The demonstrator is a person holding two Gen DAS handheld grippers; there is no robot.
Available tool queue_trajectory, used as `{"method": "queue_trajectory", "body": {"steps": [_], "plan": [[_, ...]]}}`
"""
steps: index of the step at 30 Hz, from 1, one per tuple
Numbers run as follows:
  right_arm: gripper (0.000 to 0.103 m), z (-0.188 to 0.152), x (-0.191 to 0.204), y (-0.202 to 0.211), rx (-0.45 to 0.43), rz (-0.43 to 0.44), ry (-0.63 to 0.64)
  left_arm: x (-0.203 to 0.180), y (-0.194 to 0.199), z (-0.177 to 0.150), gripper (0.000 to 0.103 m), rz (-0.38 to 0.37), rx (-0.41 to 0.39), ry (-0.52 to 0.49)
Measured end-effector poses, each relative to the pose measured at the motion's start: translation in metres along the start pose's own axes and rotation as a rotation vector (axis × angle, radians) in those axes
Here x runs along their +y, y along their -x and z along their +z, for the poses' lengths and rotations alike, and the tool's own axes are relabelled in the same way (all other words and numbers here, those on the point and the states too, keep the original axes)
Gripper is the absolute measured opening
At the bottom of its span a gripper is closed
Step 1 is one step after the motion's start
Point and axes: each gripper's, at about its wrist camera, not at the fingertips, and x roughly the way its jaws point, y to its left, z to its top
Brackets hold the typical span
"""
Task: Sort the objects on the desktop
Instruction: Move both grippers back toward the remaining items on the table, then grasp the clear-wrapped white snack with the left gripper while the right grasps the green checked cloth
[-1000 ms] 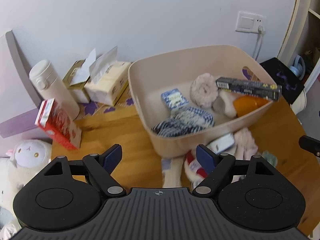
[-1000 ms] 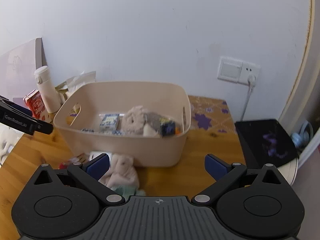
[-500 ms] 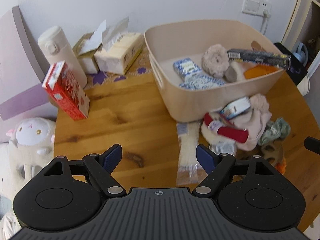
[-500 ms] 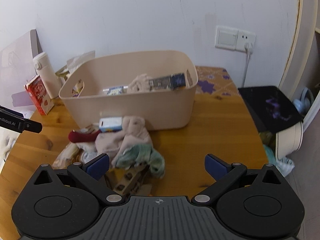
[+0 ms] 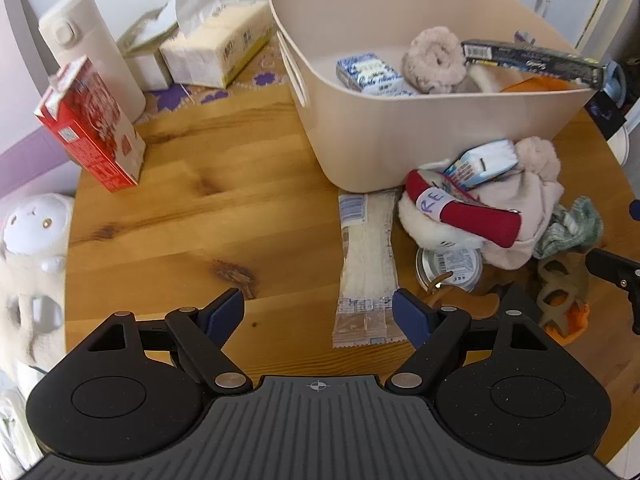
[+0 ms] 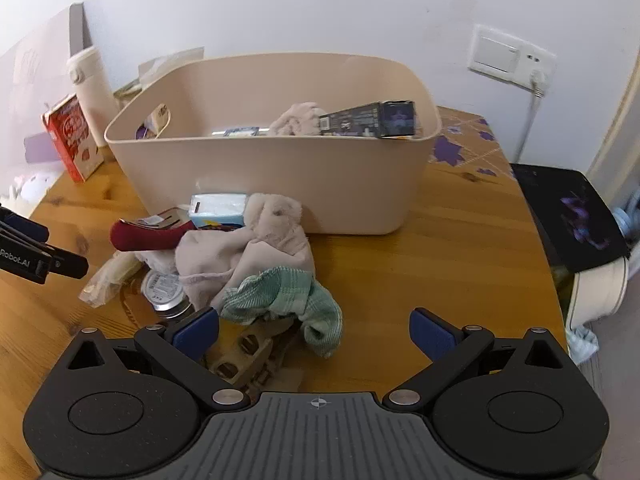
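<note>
A beige bin (image 5: 400,132) (image 6: 280,184) stands on the round wooden table (image 5: 200,220) and holds a blue-white packet (image 5: 368,74), a fluffy scrunchie (image 5: 434,58) and a long dark box (image 5: 532,60) (image 6: 368,120). In front of it lies a pile: a pink cloth (image 6: 248,248), a green sock (image 6: 292,296), a red roll (image 5: 468,212) (image 6: 140,236), a tin (image 5: 452,266) and a clear snack wrapper (image 5: 368,264). My left gripper (image 5: 318,314) is open above the wrapper's near end. My right gripper (image 6: 314,330) is open just over the green sock.
A red carton (image 5: 88,128), a white flask (image 5: 88,44) and tissue packs (image 5: 212,48) stand at the table's back left. A plush toy (image 5: 32,224) sits off the left edge. A black case (image 6: 568,216) lies to the right, and a wall socket (image 6: 512,56) is behind.
Both grippers have pulled back and tilted down from the bin toward the near table. The pile and wrapper now lie right before them. Both stay open.
</note>
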Motion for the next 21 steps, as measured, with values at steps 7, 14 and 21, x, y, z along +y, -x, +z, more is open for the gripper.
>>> {"method": "queue_trajectory", "body": {"steps": [7,14,21], "plan": [[0.103,0.007,0.003,-0.022,0.031,0.036,0.075,-0.003,-0.021,0.005,0.083,-0.024,0.048,0.043],[0.090,0.009,-0.001,-0.033,0.035,0.079,0.107,-0.008,-0.039,0.012,0.083,-0.016,0.082,0.061],[0.066,0.011,-0.004,-0.035,0.031,0.118,0.128,-0.013,-0.051,0.016,0.082,0.000,0.102,0.073]]}}
